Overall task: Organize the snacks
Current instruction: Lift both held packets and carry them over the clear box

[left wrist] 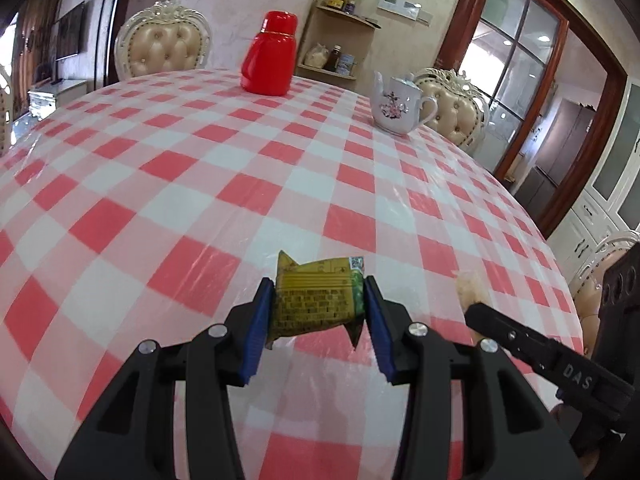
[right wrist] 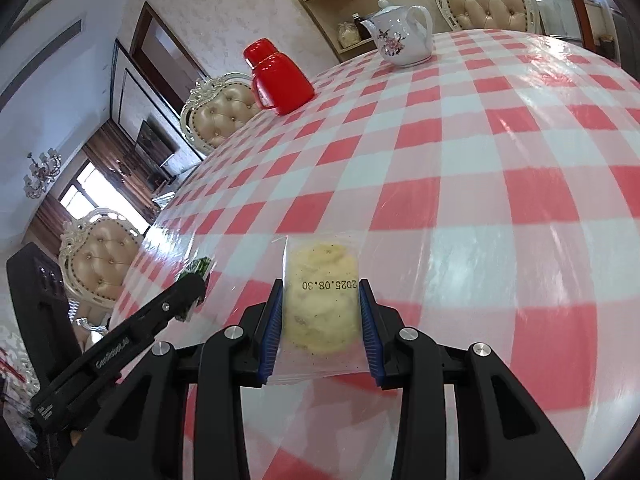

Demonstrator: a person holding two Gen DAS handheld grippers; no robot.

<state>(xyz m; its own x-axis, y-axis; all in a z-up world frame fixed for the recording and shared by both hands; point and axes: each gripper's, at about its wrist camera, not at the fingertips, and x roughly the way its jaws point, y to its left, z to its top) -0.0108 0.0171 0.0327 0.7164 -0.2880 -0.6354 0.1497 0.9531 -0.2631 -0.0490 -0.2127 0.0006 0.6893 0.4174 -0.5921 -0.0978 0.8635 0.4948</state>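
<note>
Blue pads on the left gripper [left wrist: 320,300] press against both short sides of a yellow-green snack packet [left wrist: 318,300], which hangs clear of the checked tablecloth [left wrist: 200,168] with its crimped ends sticking out above and below the pads; pinching the plump middle rather than a thin seal probably keeps the packet from slipping or swinging. The right gripper [right wrist: 320,312] does the same with a clear-wrapped pale biscuit [right wrist: 320,304], date stamp facing the camera, the pads closed on the wrapper's two sides so the brittle biscuit sits between them and is not crushed flat. Each gripper's jaws are narrowed only as far as its packet allows. Both are angled downward over the near part of the table, side by side and near each other, each showing at the edge of the other's view. That pairing suggests the two snacks are being carried together toward one spot for sorting, though no tray or box for them is in view. A red flask [left wrist: 270,54] and a white flowered teapot [left wrist: 396,104] stand well apart at the far edge, leaving the middle of the cloth free as a likely setting-down place
</note>
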